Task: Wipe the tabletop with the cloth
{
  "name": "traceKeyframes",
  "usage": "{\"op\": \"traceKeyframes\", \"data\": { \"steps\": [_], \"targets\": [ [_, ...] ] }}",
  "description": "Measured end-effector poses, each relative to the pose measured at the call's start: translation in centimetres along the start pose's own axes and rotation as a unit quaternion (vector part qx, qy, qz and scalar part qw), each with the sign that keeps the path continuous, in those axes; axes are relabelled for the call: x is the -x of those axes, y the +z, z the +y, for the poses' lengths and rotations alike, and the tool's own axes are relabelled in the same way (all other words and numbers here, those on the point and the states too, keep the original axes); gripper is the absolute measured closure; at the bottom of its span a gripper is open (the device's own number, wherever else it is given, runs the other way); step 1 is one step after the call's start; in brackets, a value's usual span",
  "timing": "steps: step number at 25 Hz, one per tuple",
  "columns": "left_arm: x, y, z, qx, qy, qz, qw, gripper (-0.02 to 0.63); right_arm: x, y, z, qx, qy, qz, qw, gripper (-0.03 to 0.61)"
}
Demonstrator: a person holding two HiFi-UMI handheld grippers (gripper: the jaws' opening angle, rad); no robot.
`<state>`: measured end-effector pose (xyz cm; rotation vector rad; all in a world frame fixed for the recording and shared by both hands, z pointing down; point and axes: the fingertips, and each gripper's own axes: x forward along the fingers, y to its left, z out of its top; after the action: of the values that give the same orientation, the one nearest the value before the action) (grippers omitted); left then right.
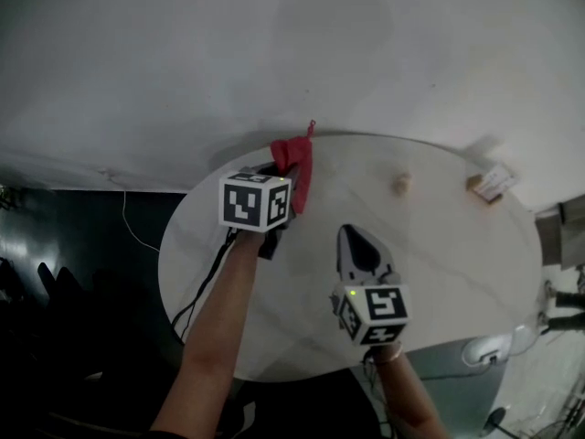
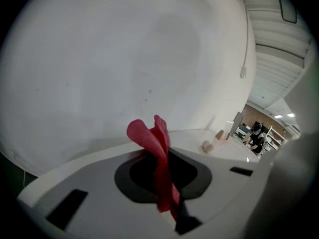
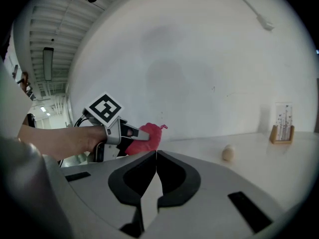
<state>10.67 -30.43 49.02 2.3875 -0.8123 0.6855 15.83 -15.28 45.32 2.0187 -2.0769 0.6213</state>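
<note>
A red cloth (image 1: 296, 166) hangs from my left gripper (image 1: 285, 170) at the far left part of the round white tabletop (image 1: 457, 263). In the left gripper view the cloth (image 2: 158, 158) is pinched between the shut jaws and sticks up past their tips. It looks lifted above the table. My right gripper (image 1: 358, 247) hovers over the table's middle, jaws shut with nothing between them (image 3: 155, 154). In the right gripper view the cloth (image 3: 146, 137) and the left gripper (image 3: 134, 136) sit ahead on the left.
A small beige ball-like object (image 1: 401, 184) and a card in a wooden stand (image 1: 490, 183) rest near the table's far edge by the white wall. A black cable (image 1: 206, 277) runs down the table's left side. Dark floor lies to the left.
</note>
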Motion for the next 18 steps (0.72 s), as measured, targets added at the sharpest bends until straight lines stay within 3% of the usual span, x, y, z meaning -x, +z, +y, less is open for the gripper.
{"op": "traceKeyframes", "data": {
  "steps": [3, 6, 11, 18],
  "targets": [
    [-3.3, -0.5, -2.6, -0.008, -0.025, 0.027, 0.9993, 0.572, 0.1, -0.2, -1.1, -0.007, -0.014, 0.004, 1.000, 0.575],
    [-5.6, -1.7, -2.9, -0.023, -0.011, 0.054, 0.9982, 0.572, 0.0, -0.6, -1.4, -0.015, -0.017, 0.014, 1.000, 0.575],
    [-6.4, -3.3, 0.2, -0.085, 0.042, 0.089, 0.9916, 0.572, -1.0, -0.8, -1.3, -0.012, -0.011, 0.026, 1.000, 0.575],
    [-3.4, -3.1, 6.5, -0.079, 0.091, 0.076, 0.9898, 0.572, -3.2, -0.7, 1.5, 0.007, 0.020, 0.026, 0.999, 0.575]
  ]
}}
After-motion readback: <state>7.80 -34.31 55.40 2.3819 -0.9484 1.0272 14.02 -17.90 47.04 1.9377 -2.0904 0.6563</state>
